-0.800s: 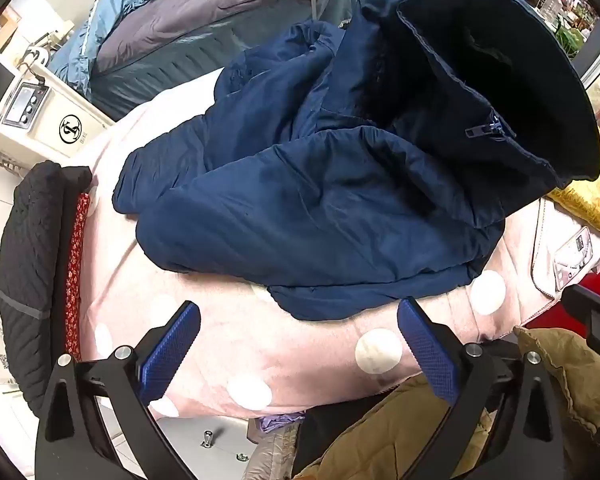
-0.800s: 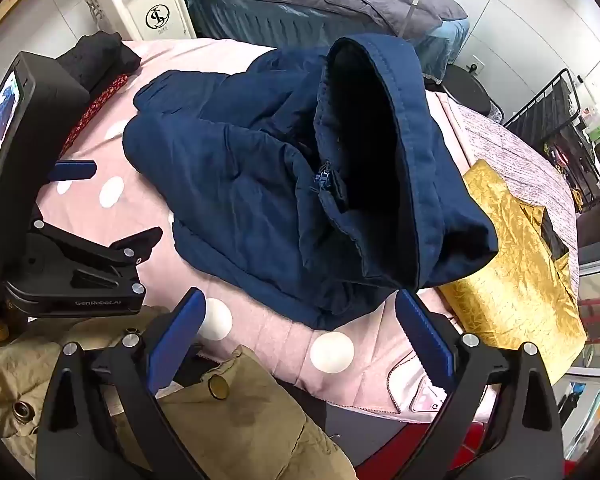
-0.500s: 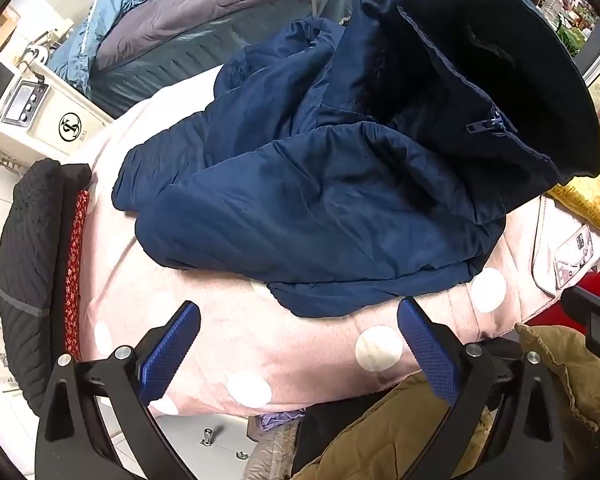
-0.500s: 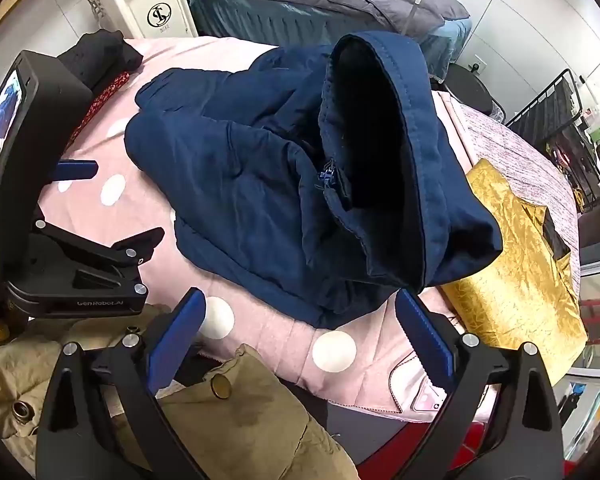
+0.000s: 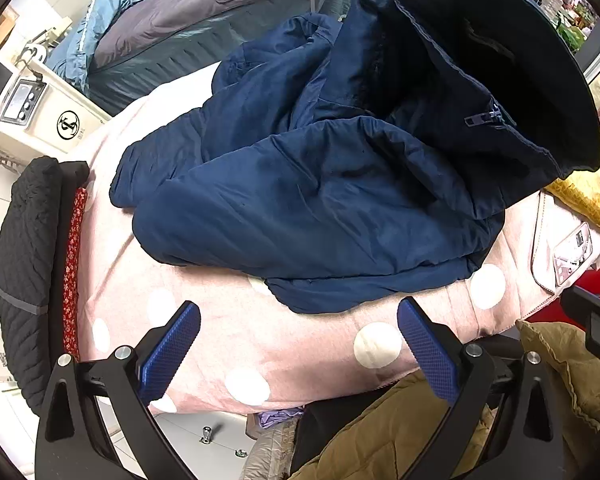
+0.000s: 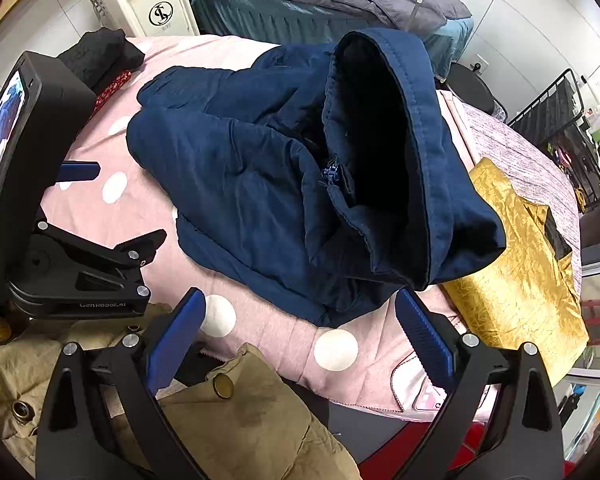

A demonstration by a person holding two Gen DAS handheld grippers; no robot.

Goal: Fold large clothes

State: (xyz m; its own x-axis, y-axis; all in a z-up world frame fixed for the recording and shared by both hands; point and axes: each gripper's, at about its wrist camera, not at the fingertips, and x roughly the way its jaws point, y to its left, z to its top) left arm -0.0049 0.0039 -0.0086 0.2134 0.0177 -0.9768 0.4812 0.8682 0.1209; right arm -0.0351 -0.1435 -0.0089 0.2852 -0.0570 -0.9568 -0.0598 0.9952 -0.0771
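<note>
Black quilted garment (image 5: 24, 264) draped down the left edge of the left wrist view, with a red floral strip (image 5: 73, 276) just beside it. White machine (image 5: 40, 116) bearing a round logo at upper left. Pink polka-dot cover (image 5: 300, 360) spread across the middle, carrying the navy padded jacket (image 5: 320, 208), crumpled rather than folded, hood (image 5: 500, 60) gaping toward the upper right with its zipper pull (image 5: 486, 116) showing. Grey-and-teal bed (image 5: 220, 12) behind, along the top. Left gripper (image 5: 298, 354) low in the frame, jaws spread wide over bare pink cover, nothing between the 2 blue pads, just short of the jacket's hem. Olive-tan garment (image 5: 380, 432) bunched at lower right; gold crinkled fabric (image 5: 584, 200) at the right edge.

Seen from the right wrist view: left gripper body at far left, tan garment (image 6: 240, 420) below, same jacket (image 6: 280, 200) centred on the pink cover (image 6: 268, 332), hood (image 6: 400, 140) standing up right of centre. Right gripper (image 6: 300, 340) at the bottom, jaws likewise wide apart and empty, right pad near the hood's lower edge, contact impossible to tell. Gold fabric (image 6: 520, 260) lying flat at right, touching the jacket.
</note>
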